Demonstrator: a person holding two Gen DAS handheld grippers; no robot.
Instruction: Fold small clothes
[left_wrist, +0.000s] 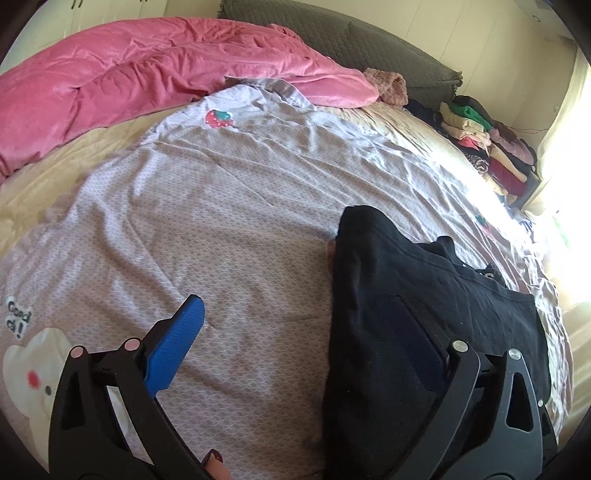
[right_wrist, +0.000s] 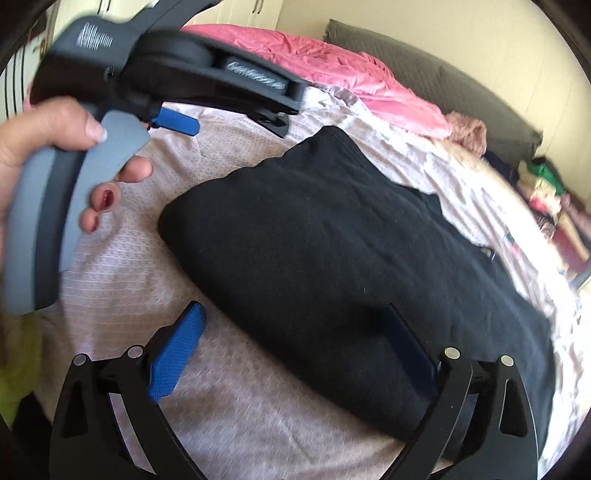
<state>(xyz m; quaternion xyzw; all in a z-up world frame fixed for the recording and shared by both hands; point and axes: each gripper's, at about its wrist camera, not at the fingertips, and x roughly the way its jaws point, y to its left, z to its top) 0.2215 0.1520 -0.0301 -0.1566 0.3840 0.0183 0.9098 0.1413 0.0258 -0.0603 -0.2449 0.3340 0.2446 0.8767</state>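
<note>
Ahead of the right gripper (right_wrist: 291, 354), lying across the patterned pink bedsheet (right_wrist: 122, 266), is the black garment (right_wrist: 325, 236), gathered into a thick, roughly rectangular slab. Its near long edge runs between the two blue fingers; the right-hand finger shows dark against the cloth and the left-hand one stands over bare sheet. Both jaws are spread wide and the pads press on nothing, so this claw holds nothing.

From the left gripper (left_wrist: 295, 339) the same garment lies to its right side, under and past its right finger, with the sheet filling the space ahead and to its left. This claw is also wide open and empty. In the right wrist view the left tool appears beyond and to the left of the garment, carried in a hand (right_wrist: 44, 136) with painted nails.

Judging from the layout, the black piece looks at least partly folded: its edges are fairly straight and doubled over, though the far end still spreads flatter and looser, so one more fold or a tidy-up may be left. Far ahead and to the right of both claws, a stack of folded clothes (left_wrist: 480, 144) sits by the bed's edge, which suggests several items are already done. A pink duvet (left_wrist: 147, 70) lies bunched well beyond.

Readable writing is scarce: a cartoon patch on the sheet near the left claw's left finger reads "Good" (left_wrist: 18, 314), with a second line too small to make out. A strawberry motif (left_wrist: 219, 118) has no text. White lettering on the garment's far edge is illegible.
</note>
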